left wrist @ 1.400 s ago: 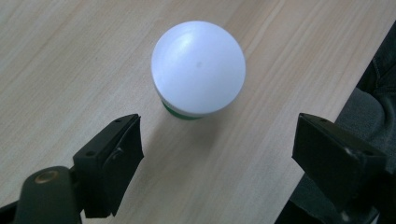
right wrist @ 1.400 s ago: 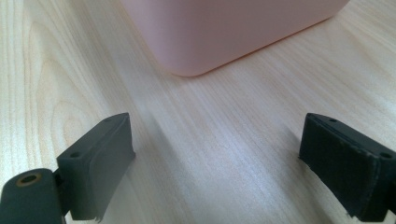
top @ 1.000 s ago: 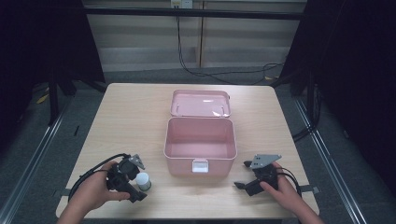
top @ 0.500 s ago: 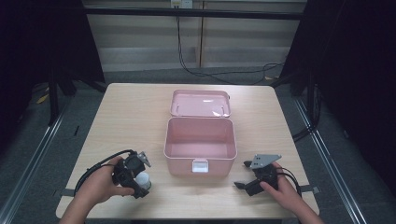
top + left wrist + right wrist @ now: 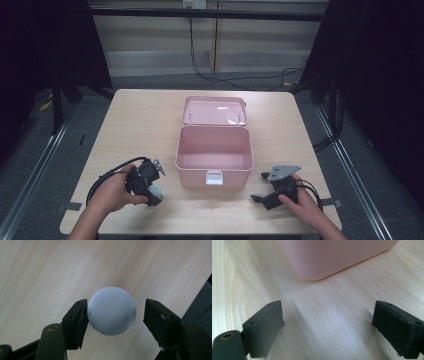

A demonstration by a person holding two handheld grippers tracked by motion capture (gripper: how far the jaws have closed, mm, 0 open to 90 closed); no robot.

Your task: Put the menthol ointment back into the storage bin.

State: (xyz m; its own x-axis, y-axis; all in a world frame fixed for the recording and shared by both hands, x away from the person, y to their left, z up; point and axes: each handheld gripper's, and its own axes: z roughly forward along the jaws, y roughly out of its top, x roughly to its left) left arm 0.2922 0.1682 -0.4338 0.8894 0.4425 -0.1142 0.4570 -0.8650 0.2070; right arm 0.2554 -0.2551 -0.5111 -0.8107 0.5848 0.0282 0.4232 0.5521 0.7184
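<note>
Near the front edge of the wooden table [image 5: 135,120], toward its left corner, the left gripper [image 5: 113,315] sat in the person's left hand [image 5: 111,192] with a pale ball [image 5: 111,310] between its jaws; the jaws had just been closing, one pad touched the ball's side while the other stood a little apart from it, so the ball was bracketed but not pinched from both sides. In the high view the ball [image 5: 156,190] showed as a small pale shape under the gripper's black body, resting on the table just beside the front left corner of the pink box [image 5: 214,170]. Toward the front right corner of the table, the right gripper [image 5: 327,327] lay in the person's right hand [image 5: 302,202], its jaws spread wide with only bare wood between them, and a rounded corner of the pink box [image 5: 329,257] stood a short way ahead of them. The box sat at the middle of the table with its white latch [image 5: 214,177] facing the front edge and its inside bare. Behind it, toward the far edge, the pink lid [image 5: 214,111] lay opened back flat on the table, touching the box's rear wall
</note>
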